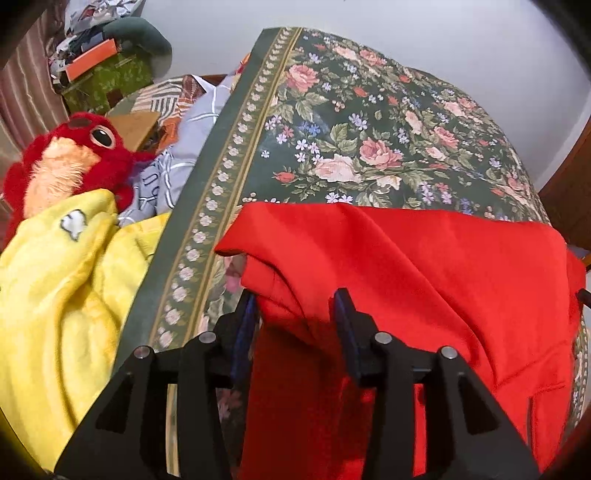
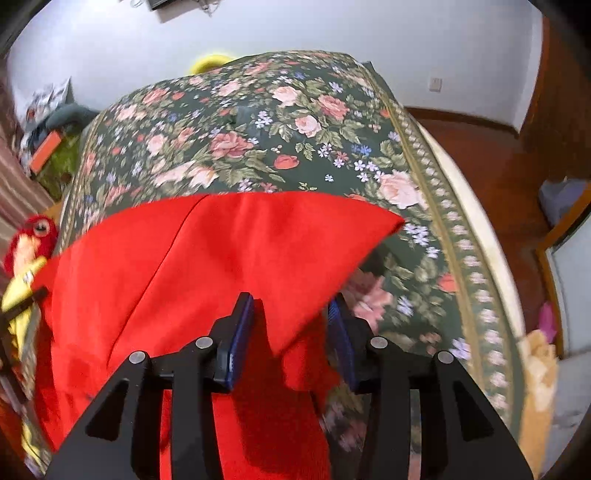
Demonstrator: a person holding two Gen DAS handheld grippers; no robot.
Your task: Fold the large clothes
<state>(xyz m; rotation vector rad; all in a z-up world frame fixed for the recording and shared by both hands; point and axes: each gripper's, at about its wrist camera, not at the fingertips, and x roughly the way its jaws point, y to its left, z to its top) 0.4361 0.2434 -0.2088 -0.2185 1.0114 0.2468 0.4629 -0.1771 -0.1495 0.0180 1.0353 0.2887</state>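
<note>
- Garment (image 1: pixel 406 266), red, lies on floral bedspread (image 1: pixel 351 122).
- Left gripper (image 1: pixel 295 306): jaws part open, left fold between, unpinched.
- Right gripper (image 2: pixel 291 310): part open, right corner loose between.

We read this as a home bedroom: a bed (image 2: pixel 491 258) under a floral bedspread (image 1: pixel 369 122); a red plush toy (image 1: pixel 70 155) and yellow blanket (image 1: pixel 62 288) beside it; wood floor (image 2: pixel 491 155); plain white wall (image 2: pixel 295 29).
</note>
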